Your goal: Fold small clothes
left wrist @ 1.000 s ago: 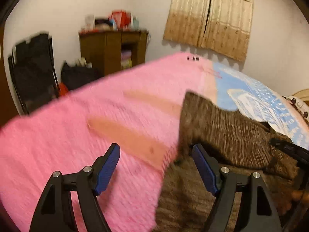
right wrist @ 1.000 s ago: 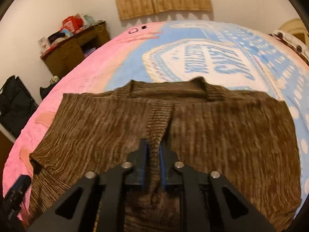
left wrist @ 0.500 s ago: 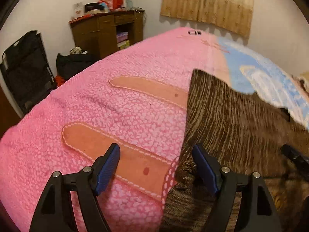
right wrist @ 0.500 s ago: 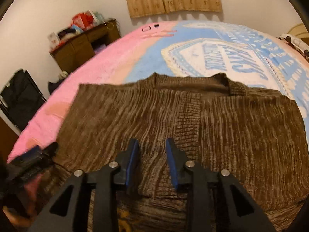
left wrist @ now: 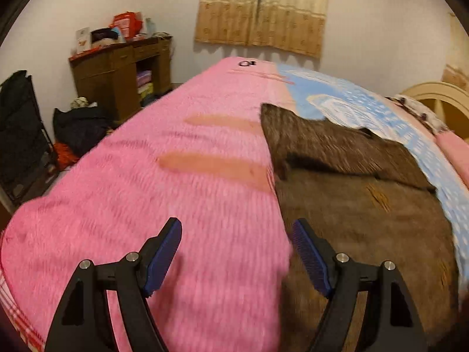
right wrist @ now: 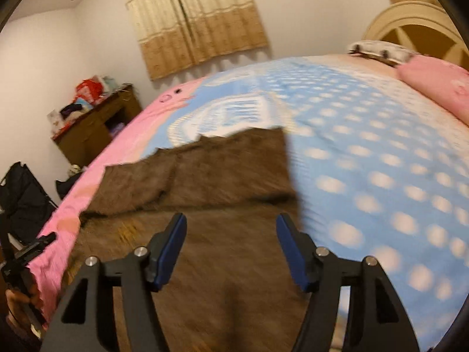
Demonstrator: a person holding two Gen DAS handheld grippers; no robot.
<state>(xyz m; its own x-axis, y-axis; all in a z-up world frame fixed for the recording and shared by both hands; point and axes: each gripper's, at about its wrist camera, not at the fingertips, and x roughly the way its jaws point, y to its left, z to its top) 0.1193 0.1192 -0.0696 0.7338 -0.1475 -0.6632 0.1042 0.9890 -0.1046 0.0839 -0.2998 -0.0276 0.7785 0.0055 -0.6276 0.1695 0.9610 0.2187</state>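
Garment: the brown ribbed knit sweater (left wrist: 360,205) lies flat on the pink and blue fleece bedspread (left wrist: 181,193), with one layer folded over itself at its far end; the fold edge runs across the cloth.

My left gripper (left wrist: 237,252): wide open, holding nothing. Its left blue-padded finger (left wrist: 162,256) hangs over bare pink fleece, and its right one sits at the sweater's left border. From this gripper the sweater spreads from 12 round to 4 o'clock.

My right gripper (right wrist: 231,249): also spread wide and empty. The sweater (right wrist: 205,193) fills the gap between its fingers and runs ahead to 12 o'clock and off to 10 o'clock; its right border passes just by my right finger (right wrist: 294,253), with blue dotted bedspread (right wrist: 381,176) beyond at 2 o'clock.

Contact: I cannot tell whether either gripper touches the cloth; both views are blurred.

My other hand: in the right wrist view my left gripper (right wrist: 27,250) shows at 8 o'clock, at the pink edge of the bed beside the sweater's left side.

Room: a dark wooden cabinet (left wrist: 120,70) stands at 10 o'clock, beige curtains (left wrist: 261,8) hang at 12 o'clock, and a cream arched headboard (right wrist: 416,26) rises at 2 o'clock in the right wrist view.
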